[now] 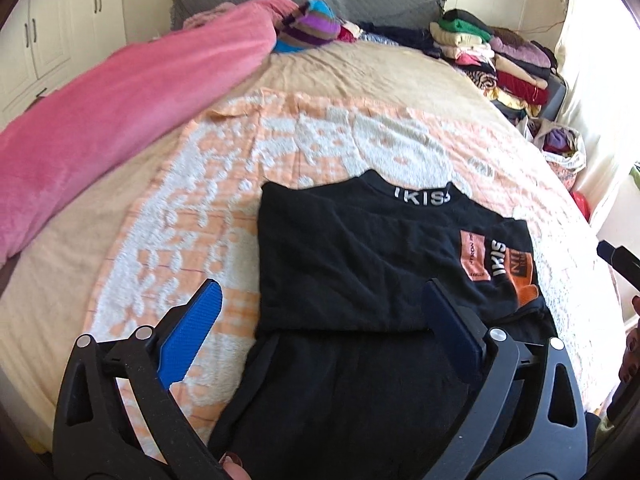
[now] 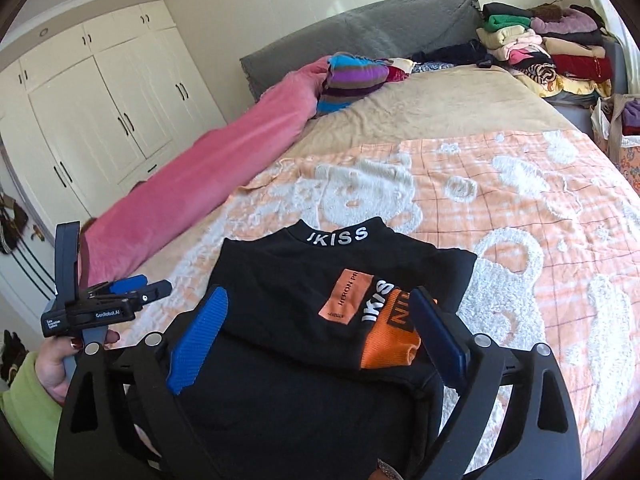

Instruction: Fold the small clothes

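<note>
On peach blanket [image 1: 248, 148]: folded black shirt [image 1: 352, 264], orange patches.

The left gripper [image 1: 320, 312] hangs with its jaws spread wide above the near part of a folded black T-shirt [image 1: 360, 264], nothing pinched between them. The shirt lies on an orange-and-white blanket [image 1: 240, 152]. A pink blanket [image 1: 120, 108] runs along the left; far right, probably stacked clothes [image 1: 500, 52].

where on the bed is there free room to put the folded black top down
Free: the orange and white blanket right of the black top, and the beige sheet between that blanket and the grey headboard. Crowded: the pink blanket along the left edge, and the clothes pile in the far right corner.
</note>
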### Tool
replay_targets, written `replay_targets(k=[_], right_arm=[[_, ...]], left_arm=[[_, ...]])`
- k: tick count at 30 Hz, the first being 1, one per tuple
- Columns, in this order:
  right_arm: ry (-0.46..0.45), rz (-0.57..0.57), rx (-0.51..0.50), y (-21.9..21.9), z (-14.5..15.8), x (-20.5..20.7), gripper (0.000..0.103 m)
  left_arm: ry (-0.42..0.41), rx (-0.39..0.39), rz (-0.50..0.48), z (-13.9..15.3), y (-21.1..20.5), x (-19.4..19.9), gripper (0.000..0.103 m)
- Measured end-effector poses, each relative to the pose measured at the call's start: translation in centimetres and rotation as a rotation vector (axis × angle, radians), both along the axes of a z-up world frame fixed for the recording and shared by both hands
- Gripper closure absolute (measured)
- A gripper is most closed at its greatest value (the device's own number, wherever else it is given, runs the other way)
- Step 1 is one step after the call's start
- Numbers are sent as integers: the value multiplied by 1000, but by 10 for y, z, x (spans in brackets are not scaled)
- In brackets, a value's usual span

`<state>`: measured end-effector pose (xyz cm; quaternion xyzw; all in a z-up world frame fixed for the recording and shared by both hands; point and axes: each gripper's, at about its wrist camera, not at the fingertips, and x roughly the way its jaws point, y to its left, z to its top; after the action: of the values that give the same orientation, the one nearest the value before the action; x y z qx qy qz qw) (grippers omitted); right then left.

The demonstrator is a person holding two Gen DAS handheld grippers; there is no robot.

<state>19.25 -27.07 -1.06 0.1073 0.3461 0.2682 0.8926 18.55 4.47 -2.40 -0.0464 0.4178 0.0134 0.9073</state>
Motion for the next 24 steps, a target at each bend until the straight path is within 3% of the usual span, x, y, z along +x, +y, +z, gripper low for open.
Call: replay_targets(k=[13, 24], right_arm=[[-59, -21, -45, -18, 42, -63, 12], [42, -68, -109, -33, 23, -107, 12]], left_arm=[[-60, 15, 1, 33, 12, -37, 10], [-69, 29, -18, 41, 14, -65, 10]])
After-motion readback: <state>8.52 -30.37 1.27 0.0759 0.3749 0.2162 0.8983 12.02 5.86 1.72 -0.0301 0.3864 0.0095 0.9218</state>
